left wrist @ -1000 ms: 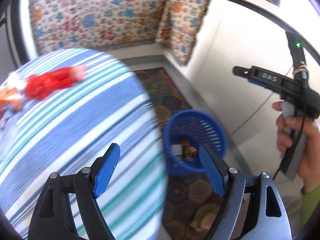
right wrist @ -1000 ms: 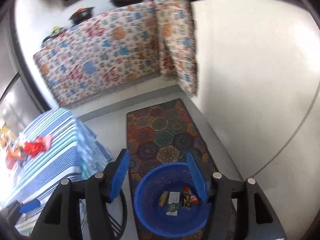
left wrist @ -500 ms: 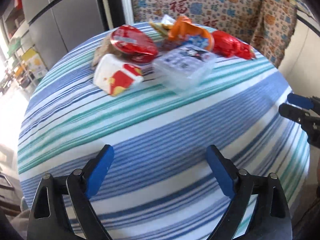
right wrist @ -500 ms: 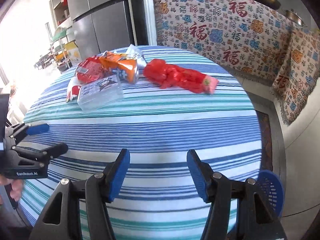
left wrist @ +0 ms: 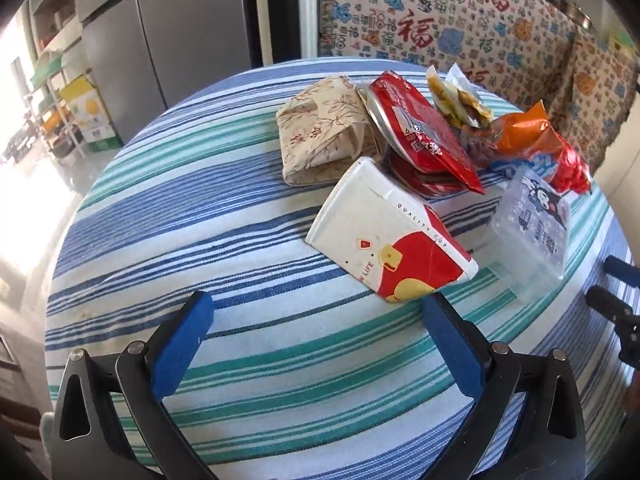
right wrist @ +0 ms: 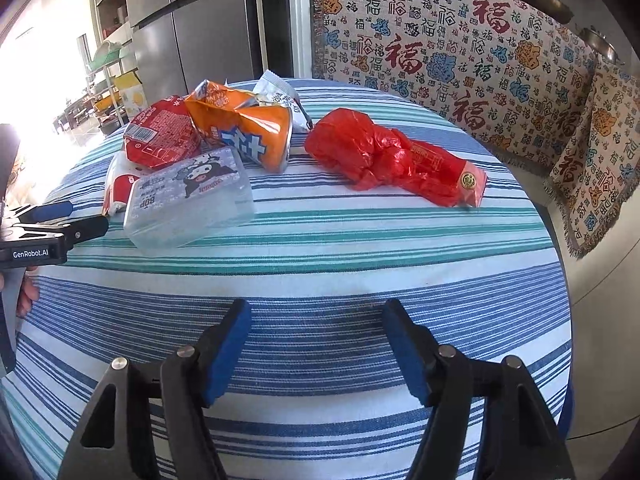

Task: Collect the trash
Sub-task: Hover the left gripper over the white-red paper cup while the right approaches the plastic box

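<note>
Trash lies on a round table with a striped cloth (left wrist: 240, 208) (right wrist: 360, 240). A crushed white and red paper cup (left wrist: 384, 236) lies just ahead of my open, empty left gripper (left wrist: 316, 332). Behind it are a beige floral packet (left wrist: 324, 136), a red snack bag (left wrist: 420, 128) (right wrist: 160, 138), an orange bag (left wrist: 524, 132) (right wrist: 244, 128) and a clear plastic box (left wrist: 532, 224) (right wrist: 188, 200). A crumpled red plastic bag (right wrist: 396, 160) lies ahead of my open, empty right gripper (right wrist: 316, 344), well apart from it. The left gripper also shows at the left edge of the right wrist view (right wrist: 60, 220).
A patterned cloth (right wrist: 460, 40) covers the counter behind the table. A grey fridge (left wrist: 168, 40) (right wrist: 200, 28) stands at the back left. Shelves with boxes (left wrist: 76, 112) are at the far left. The right gripper's tips (left wrist: 612, 288) show at the right edge.
Both grippers have swung from the blue basket on the floor to the table and moved closer to the trash. The paper cup now lies just ahead of the left gripper.
</note>
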### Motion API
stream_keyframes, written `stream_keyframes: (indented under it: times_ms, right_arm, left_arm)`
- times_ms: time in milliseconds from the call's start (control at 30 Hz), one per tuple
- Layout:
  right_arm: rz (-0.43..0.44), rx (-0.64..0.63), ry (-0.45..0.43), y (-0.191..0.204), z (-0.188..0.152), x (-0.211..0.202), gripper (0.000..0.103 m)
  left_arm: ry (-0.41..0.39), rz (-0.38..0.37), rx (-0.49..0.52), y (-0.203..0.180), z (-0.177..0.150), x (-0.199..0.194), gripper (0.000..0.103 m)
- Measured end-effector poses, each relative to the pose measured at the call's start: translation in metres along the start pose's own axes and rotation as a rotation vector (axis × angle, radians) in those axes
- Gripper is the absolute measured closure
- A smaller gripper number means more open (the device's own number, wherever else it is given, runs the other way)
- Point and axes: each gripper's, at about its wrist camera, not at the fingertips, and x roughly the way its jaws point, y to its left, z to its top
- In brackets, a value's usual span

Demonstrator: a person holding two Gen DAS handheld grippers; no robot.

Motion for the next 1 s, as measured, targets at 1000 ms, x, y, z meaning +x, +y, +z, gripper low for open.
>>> stream_keyframes:
  times_ms: [1000]
  right_arm:
    - [0.007, -0.01, 0.008, 0.0017, 0.0017, 0.002, 0.024]
  left_arm:
    - [0.002, 0.001, -0.003, 0.0015, -0.0011, -0.0026, 0.0]
